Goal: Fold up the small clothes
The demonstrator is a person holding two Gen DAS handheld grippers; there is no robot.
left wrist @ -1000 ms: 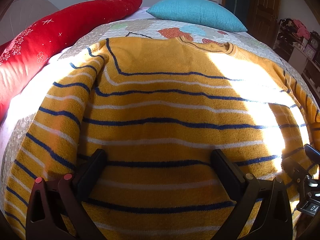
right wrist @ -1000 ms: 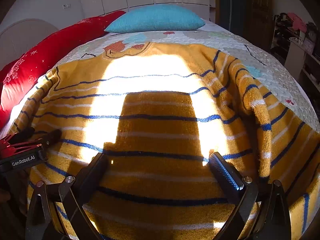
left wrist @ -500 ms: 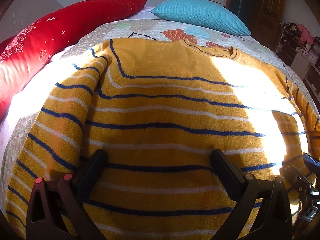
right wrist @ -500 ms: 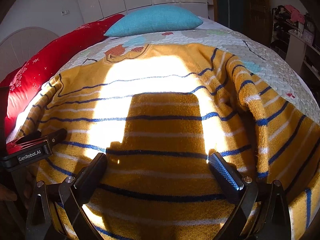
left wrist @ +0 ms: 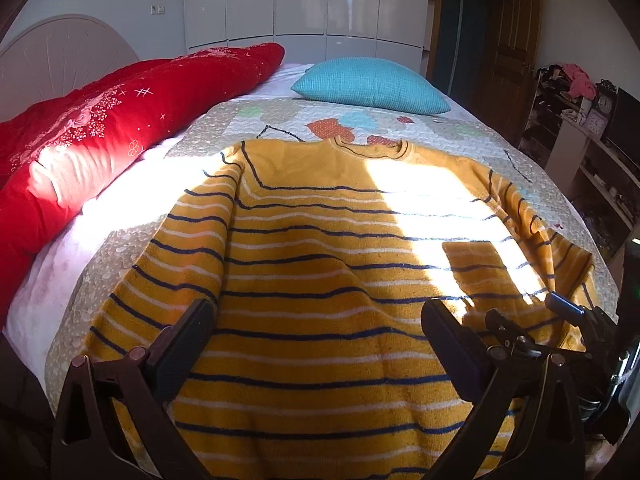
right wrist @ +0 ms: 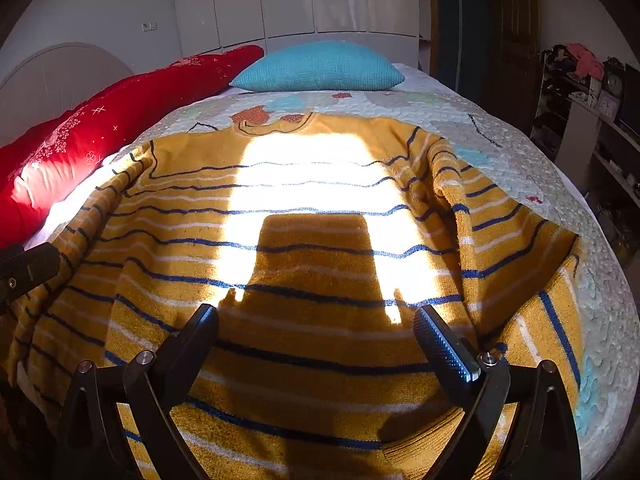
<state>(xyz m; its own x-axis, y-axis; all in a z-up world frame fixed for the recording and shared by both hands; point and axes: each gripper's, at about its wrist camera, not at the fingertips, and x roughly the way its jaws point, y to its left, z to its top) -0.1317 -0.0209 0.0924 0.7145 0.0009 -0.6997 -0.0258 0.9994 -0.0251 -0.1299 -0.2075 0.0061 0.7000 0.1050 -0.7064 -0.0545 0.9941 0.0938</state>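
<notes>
Yellow striped sweater [left wrist: 320, 264] is spread flat across the bed [left wrist: 536, 168], filling mid-frame, both the left claw [left wrist: 316, 332] and right claw [right wrist: 316, 332] hovering wide apart at its hem, so next move's probably grabbing a sleeve to fold inward.

Left gripper [left wrist: 320, 344]: black angular frame, flat black fingers [left wrist: 182, 350], round metal screws at the pivots. Right gripper [right wrist: 316, 344]: same black build, ribbed finger pads [right wrist: 444, 344].

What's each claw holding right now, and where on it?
Nothing. Left claw and right claw are both open above the striped yellow sweater, which lies spread on the bed's quilt.
</notes>
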